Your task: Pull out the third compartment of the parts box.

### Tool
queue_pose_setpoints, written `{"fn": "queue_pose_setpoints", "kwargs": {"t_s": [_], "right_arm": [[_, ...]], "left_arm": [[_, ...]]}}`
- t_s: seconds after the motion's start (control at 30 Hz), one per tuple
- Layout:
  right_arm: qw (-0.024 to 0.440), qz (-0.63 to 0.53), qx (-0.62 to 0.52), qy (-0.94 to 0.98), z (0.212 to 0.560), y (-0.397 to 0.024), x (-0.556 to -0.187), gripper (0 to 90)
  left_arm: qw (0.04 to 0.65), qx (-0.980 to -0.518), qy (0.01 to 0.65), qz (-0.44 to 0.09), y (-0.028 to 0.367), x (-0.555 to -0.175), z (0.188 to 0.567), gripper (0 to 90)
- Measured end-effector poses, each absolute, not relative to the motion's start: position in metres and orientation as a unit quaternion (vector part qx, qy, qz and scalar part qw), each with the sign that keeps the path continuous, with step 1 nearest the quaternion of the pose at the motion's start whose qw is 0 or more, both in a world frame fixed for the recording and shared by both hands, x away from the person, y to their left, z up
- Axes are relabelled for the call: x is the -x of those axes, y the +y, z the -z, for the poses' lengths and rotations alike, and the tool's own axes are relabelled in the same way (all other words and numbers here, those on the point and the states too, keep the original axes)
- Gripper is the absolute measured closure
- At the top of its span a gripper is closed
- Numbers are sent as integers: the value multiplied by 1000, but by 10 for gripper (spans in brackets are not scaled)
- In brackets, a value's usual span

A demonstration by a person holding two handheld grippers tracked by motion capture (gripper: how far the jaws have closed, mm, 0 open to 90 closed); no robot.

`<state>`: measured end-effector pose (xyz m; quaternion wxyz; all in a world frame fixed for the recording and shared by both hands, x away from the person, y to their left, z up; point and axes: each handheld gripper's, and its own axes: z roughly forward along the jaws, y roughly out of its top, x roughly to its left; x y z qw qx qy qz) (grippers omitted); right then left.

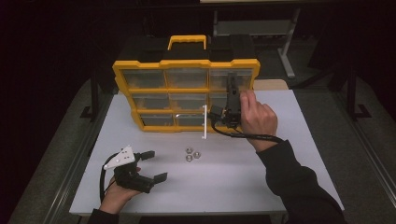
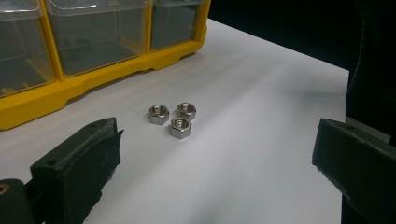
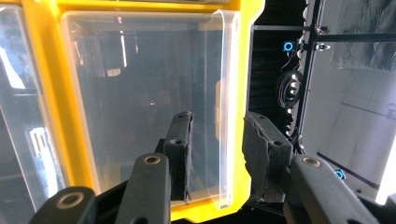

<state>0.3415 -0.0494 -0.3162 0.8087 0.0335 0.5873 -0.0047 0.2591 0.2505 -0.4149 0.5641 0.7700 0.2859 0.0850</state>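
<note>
Yellow-framed organiser (image 1: 140, 77) is standing upright at the far edge of the worktop (image 1: 280, 177). The right claw (image 3: 215, 154) is straddling the frame's right side, one jaw inside a clear bin (image 3: 140, 93), the other outside; whether the pads are pressing I cannot tell. The left claw (image 1: 153, 165) is resting spread wide near the front left corner, three steel nuts (image 2: 172, 119) lying ahead of it, untouched.
</note>
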Motion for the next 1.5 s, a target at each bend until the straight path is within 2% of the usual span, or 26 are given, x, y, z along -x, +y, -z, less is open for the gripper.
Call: {"fn": "queue_pose_setpoints", "kwargs": {"t_s": [1.5], "right_arm": [[804,5,-18,594,304,-55,-352,793]], "left_arm": [[560,-774,283,-85,249,-258,415,5]]}}
